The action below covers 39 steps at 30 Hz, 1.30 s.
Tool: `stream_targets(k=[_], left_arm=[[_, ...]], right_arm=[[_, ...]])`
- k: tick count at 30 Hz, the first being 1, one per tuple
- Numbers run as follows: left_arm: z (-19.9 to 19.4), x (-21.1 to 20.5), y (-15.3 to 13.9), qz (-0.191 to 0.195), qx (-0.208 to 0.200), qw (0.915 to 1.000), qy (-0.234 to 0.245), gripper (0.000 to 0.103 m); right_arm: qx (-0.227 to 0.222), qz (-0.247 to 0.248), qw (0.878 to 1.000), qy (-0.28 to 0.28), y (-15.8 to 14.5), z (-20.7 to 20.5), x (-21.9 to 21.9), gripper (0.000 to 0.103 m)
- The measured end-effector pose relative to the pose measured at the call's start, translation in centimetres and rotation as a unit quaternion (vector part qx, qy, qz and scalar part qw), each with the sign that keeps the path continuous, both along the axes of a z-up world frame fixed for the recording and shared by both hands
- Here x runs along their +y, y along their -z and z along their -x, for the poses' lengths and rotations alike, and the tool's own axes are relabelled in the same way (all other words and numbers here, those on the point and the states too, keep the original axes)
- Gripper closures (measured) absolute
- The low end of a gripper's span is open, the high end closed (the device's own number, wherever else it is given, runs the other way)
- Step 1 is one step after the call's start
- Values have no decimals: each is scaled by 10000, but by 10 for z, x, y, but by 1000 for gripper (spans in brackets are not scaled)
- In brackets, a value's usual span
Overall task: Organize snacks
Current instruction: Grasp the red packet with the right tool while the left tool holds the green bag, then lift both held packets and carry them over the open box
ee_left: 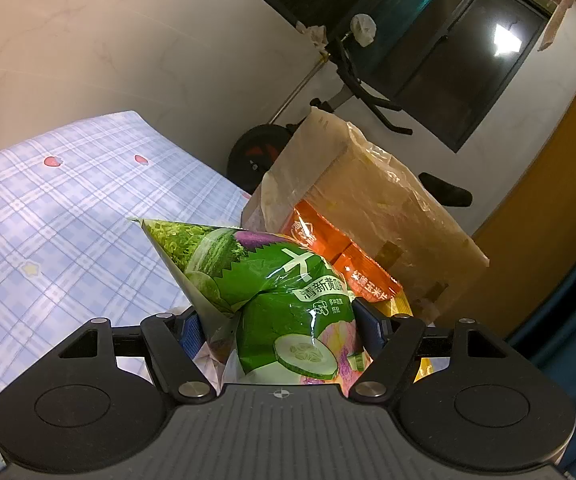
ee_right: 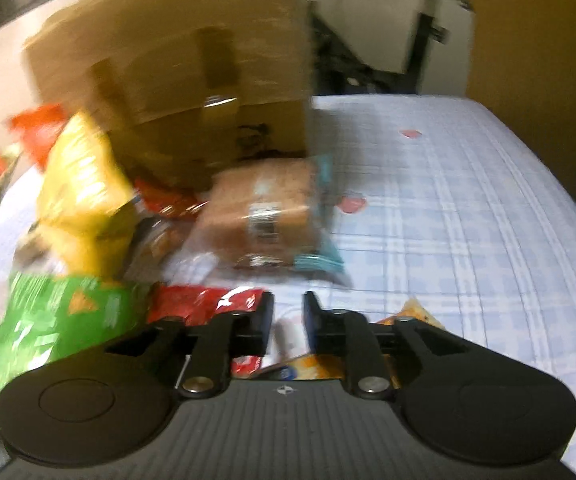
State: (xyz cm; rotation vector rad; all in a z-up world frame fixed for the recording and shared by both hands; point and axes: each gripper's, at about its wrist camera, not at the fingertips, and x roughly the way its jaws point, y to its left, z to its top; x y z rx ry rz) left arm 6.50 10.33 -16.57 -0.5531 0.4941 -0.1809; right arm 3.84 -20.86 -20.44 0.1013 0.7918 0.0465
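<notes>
2 grippers are working over the checked cloth: the left gripper is clamping a green snack bag, while the right gripper is hovering narrow, holding nothing.
</notes>
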Motion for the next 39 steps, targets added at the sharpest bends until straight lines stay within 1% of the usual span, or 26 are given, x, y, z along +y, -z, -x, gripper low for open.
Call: stream_targets(k=[2, 3, 8, 11, 13, 16, 20, 27, 28, 29, 33, 35, 39], left_arm=[[-1, 0, 0, -3, 3, 10000, 8, 28], [-1, -1, -1, -4, 5, 10000, 6, 28], [-1, 0, -1, -3, 7, 10000, 7, 28], [-1, 0, -1, 4, 8, 10000, 5, 28], [-2, 0, -1, 3, 9, 10000, 5, 28], [-2, 0, -1, 5, 11, 10000, 5, 28], [-2, 0, -1, 12, 12, 10000, 1, 28], [-2, 0, 0, 19, 20, 10000, 1, 28], [-2, 0, 0, 19, 19, 10000, -2, 28], [-2, 0, 0, 21, 21, 10000, -5, 28], [-2, 0, 0, 19, 12, 10000, -9, 28], [-1, 1, 0, 4, -10, 10000, -19, 28], [1, 0, -3, -28, -89, 9999, -42, 28]], right_arm=[[-6, 304, 9984, -479, -3, 2, 11, 64], [6, 422, 9969, -671, -3, 3, 16, 62], [207, 978, 9826, -1567, 2, 1, 40, 61], [276, 1185, 9778, -1707, 9, -2, 49, 59], [204, 1184, 9782, -1692, 11, -5, 51, 55], [177, 1122, 9797, -1652, 12, -14, 53, 55], [93, 1208, 9762, -1801, 12, -22, 57, 53], [6, 1090, 9736, -2007, 13, -35, 59, 53], [2, 1016, 9742, -2017, 13, -34, 58, 58], [18, 843, 9751, -2051, 14, -35, 57, 67], [14, 492, 9810, -1874, 14, -35, 50, 69], [29, 198, 9847, -1730, 11, -35, 43, 70], [-99, -137, 9885, -1501, 0, -27, 31, 71]])
